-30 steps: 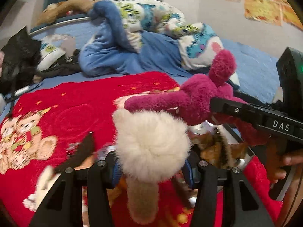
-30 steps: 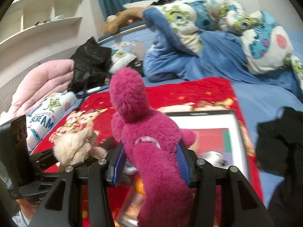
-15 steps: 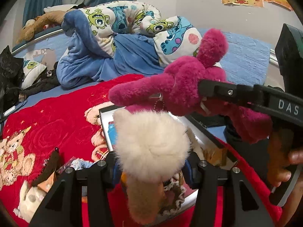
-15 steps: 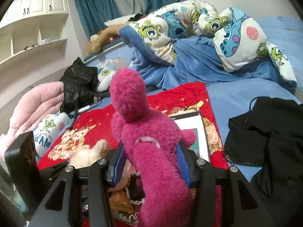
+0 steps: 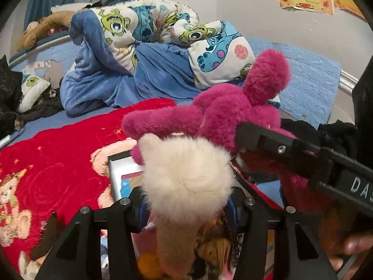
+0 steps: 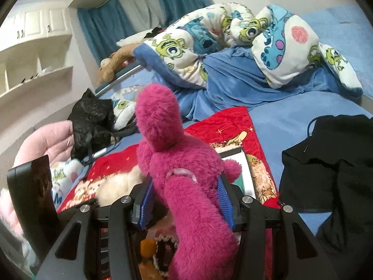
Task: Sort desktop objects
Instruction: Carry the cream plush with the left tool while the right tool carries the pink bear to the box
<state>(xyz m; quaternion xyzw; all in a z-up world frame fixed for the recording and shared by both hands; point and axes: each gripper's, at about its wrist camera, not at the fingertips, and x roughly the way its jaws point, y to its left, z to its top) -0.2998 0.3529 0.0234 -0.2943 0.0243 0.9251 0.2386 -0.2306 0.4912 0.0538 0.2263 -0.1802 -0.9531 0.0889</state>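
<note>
My left gripper (image 5: 186,207) is shut on a cream fluffy plush toy (image 5: 186,177) and holds it in the air above the red blanket (image 5: 58,158). My right gripper (image 6: 184,200) is shut on a magenta plush toy (image 6: 177,163), also held up; that toy shows in the left wrist view (image 5: 223,114), just beyond the cream one, with the right gripper's arm (image 5: 303,154) clamped on it. The cream toy shows low left in the right wrist view (image 6: 121,184). A silver-framed picture (image 5: 116,172) lies on the blanket below both toys.
A rumpled cartoon-print duvet (image 5: 163,28) and blue sheet (image 5: 158,79) fill the far bed. Black clothing (image 6: 331,170) lies right of the blanket. A black bag (image 6: 91,119) and pink quilt (image 6: 44,137) sit at the left. Small toys (image 6: 160,252) lie under the grippers.
Both grippers have risen and tilted up with their toys still held; the blanket and framed picture have dropped lower in view, and more of the far bed and wall shows.
</note>
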